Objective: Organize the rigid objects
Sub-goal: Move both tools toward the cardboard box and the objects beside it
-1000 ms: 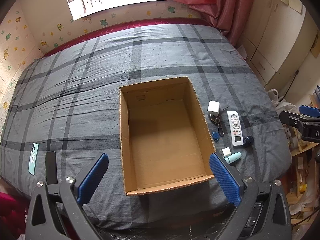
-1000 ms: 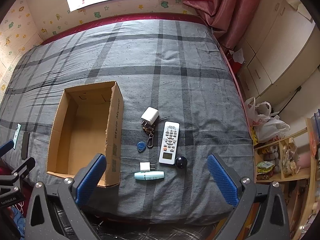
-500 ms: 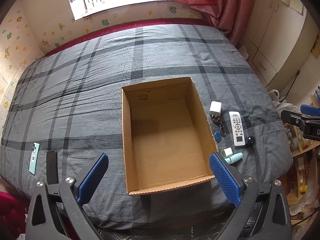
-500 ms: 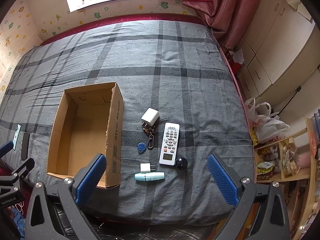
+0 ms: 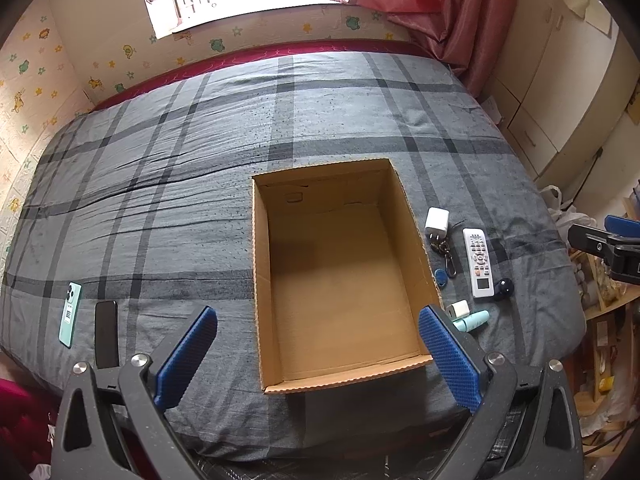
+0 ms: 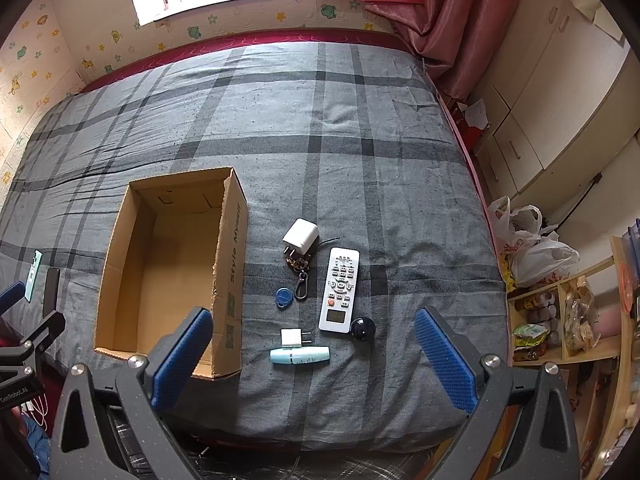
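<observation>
Jaws wide open and empty on both grippers; that round black knob point(image 6: 363, 329) beside the remote point(image 6: 339, 290) could roll across the bed point(image 6: 360, 140) when nudged.

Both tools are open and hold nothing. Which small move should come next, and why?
Probably lower the right tool onto the light blue tube. It lies nearest, between the open fingers, on the bed just right of the cardboard box, which holds nothing. The left tool is open too, above the box.
</observation>
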Available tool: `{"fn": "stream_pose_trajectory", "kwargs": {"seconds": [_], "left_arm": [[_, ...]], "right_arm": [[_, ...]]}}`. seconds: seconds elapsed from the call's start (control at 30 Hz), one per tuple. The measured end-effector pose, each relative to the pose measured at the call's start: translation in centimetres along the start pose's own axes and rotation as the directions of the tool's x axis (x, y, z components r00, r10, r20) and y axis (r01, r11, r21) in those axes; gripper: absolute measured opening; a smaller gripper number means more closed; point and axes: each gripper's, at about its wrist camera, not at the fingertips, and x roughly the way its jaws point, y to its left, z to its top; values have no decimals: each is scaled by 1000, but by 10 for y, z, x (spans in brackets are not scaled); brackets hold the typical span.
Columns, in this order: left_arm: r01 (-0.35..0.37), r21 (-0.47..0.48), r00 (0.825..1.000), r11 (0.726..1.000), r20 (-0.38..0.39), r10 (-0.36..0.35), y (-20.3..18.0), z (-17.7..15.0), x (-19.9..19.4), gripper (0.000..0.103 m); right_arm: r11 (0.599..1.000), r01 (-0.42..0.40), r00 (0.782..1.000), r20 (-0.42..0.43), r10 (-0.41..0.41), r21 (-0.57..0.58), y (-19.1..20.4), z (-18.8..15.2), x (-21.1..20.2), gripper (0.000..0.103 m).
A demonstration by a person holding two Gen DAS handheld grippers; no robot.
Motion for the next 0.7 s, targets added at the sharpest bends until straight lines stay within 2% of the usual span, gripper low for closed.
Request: {"fn": "stream_pose_trajectory", "kwargs": {"seconds": [0.5, 0.7], "left_arm": [[-2, -5, 1000, 1000, -2, 2, 5, -1, 7, 103], [24, -4, 999, 1000, -20, -24, 9, -5, 28, 103]], "right_arm": [[1000, -4, 1000, 2, 4, 22, -6, 1, 4, 103], [999, -5, 1000, -3, 5, 45, -13, 0, 15, 103]]}}
